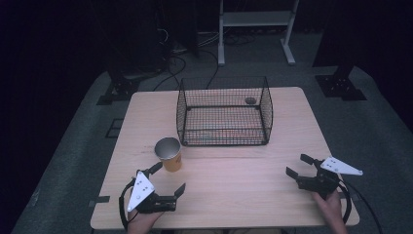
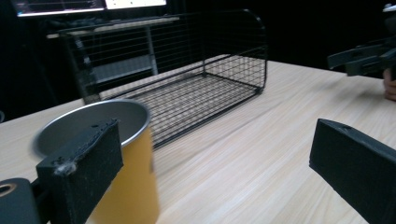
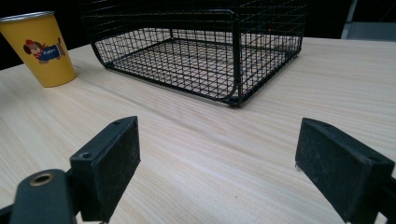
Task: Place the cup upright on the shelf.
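Observation:
A yellow metal cup [image 1: 169, 153] with a cartoon dog print [image 3: 44, 49] stands upright on the wooden table [image 1: 243, 190], just front-left of a black wire basket [image 1: 224, 112]. My left gripper [image 1: 169, 178] is open just in front of the cup, its far finger close beside the cup's wall [image 2: 126, 186], and nothing is between the jaws. At the table's right front, my right gripper [image 1: 297, 165] is open and empty, pointing toward the basket [image 3: 201, 51]. It also appears far off in the left gripper view as the right gripper [image 2: 359, 58].
A small dark round thing [image 1: 250, 101] lies near the basket's back right corner. Beyond the table are a white stand [image 1: 255, 29], cables and dark stand bases on a grey floor. Bare wood [image 3: 224, 135] lies between the grippers and the basket.

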The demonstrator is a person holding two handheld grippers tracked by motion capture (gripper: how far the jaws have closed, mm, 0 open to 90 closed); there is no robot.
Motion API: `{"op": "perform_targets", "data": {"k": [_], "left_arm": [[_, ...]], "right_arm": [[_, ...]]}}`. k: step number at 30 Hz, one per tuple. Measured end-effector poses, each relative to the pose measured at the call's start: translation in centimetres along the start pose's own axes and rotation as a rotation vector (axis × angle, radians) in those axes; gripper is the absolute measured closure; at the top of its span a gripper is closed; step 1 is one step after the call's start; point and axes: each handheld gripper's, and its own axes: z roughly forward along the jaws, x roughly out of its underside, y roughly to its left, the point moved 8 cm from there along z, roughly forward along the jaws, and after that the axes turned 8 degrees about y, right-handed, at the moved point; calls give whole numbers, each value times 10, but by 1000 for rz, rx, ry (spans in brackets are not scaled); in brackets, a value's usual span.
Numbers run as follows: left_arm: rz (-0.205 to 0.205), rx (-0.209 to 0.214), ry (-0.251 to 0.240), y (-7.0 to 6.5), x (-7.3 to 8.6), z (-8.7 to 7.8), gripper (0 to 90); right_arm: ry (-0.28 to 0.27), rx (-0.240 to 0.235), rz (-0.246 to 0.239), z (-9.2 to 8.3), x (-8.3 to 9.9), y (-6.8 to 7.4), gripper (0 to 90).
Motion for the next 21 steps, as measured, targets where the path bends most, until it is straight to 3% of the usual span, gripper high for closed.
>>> {"op": "perform_targets", "data": {"k": [9, 21], "left_arm": [[-15, -53, 32, 25, 9, -1, 4], [-60, -52, 107, 55, 27, 19, 4]], "right_arm": [[0, 2, 0, 0, 0, 0, 129], [2, 2, -2, 0, 0, 0, 129]]}}
